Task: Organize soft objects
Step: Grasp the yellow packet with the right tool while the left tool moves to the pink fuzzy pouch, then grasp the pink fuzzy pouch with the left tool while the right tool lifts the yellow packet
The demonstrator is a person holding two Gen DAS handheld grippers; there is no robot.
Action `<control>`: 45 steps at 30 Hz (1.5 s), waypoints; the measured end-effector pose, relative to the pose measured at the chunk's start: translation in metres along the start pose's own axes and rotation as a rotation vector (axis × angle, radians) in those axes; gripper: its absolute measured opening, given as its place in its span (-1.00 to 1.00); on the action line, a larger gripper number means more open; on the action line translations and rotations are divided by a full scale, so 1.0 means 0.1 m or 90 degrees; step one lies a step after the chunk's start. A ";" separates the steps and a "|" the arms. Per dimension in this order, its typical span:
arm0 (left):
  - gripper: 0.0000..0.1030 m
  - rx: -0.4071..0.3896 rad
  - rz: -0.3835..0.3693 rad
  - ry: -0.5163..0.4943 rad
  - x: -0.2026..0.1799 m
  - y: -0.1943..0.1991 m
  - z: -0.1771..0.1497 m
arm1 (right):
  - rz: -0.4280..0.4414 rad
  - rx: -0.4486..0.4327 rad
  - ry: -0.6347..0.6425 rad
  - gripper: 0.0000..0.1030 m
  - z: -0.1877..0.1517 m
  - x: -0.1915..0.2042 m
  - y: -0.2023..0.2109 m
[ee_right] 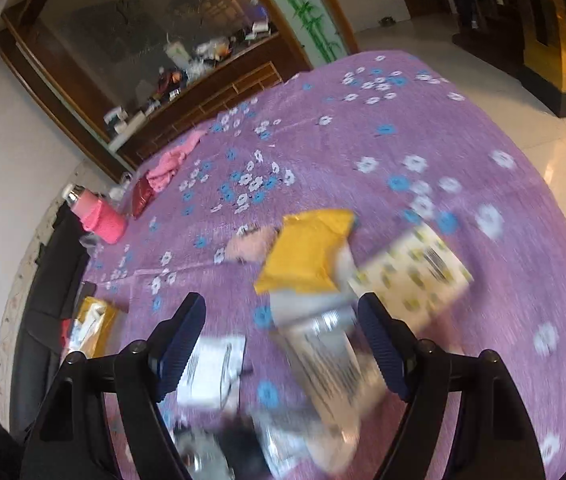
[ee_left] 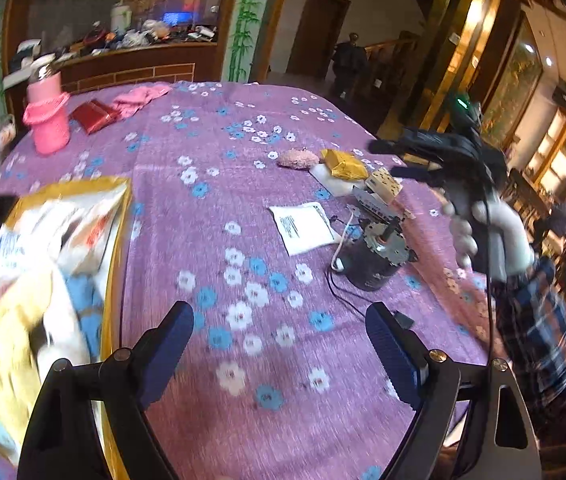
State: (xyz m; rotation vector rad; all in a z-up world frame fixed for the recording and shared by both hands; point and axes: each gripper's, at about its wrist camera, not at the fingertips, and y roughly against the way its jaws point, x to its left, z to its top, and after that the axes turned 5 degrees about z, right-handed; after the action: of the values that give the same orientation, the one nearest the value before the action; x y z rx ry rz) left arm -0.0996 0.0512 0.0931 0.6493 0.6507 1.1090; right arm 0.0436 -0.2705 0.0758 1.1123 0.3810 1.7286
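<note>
- Grippers both stand wide apart and grasp nothing: the left gripper [ee_left: 279,344] hangs over bare purple floral cloth [ee_left: 211,208], and the right gripper [ee_right: 283,340] hangs over a blurred heap of packets.
- From the left wrist view, the right gripper [ee_left: 387,158] is held by a white-gloved hand [ee_left: 487,236] above the right side of the surface.
- A pink fuzzy pouch [ee_left: 298,158] lies near the far right of the surface, just beside a gold foil packet [ee_left: 345,165].
- A pink cloth [ee_left: 139,98] lies crumpled at the far left edge, touching a red packet [ee_left: 93,115]; a pink bottle [ee_left: 48,118] stands upright near them.
- A large gold-edged printed bag [ee_left: 43,280] lies at the left, blurred.
- A white paper sheet [ee_left: 303,226] lies flat beside a dark round motor-like device [ee_left: 375,256] with a trailing cable.
- In the right wrist view, a yellow packet [ee_right: 307,252] overlaps a clear barcoded packet [ee_right: 323,344], beside a white patterned box [ee_right: 411,276].
</note>
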 end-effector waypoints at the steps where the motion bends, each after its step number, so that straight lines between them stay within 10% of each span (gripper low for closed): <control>1: 0.76 0.001 0.012 -0.023 -0.03 -0.05 0.06 | -0.019 0.013 0.004 0.51 0.07 0.03 -0.13; 5: 0.76 -0.015 0.039 -0.112 -0.15 -0.21 0.26 | -0.076 0.055 0.037 0.50 0.18 0.12 -0.56; 8: 0.76 -0.006 0.044 -0.171 -0.26 -0.40 0.41 | -0.102 0.057 0.053 -0.10 0.15 0.12 -0.72; 15: 0.75 0.049 0.024 -0.325 -0.53 -1.02 0.67 | -0.010 -0.005 0.013 -0.10 0.08 -0.05 -0.39; 33: 0.55 0.068 -0.067 -0.235 -0.63 -2.60 1.73 | 0.072 -0.088 -0.067 -0.10 0.26 -0.43 -0.03; 35: -0.13 0.099 -0.122 -0.189 -0.59 -2.60 1.77 | 0.072 -0.088 -0.067 -0.10 0.26 -0.44 -0.03; 45: -0.21 0.045 -0.077 -0.151 -0.35 -1.73 1.59 | 0.062 -0.098 -0.047 -0.10 0.22 -0.35 -0.03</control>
State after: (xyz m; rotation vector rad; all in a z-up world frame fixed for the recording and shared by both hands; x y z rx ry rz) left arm 0.1099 -0.0582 0.0710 0.7795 0.5196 0.8844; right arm 0.0662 -0.3047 0.0679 1.0933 0.1467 1.7654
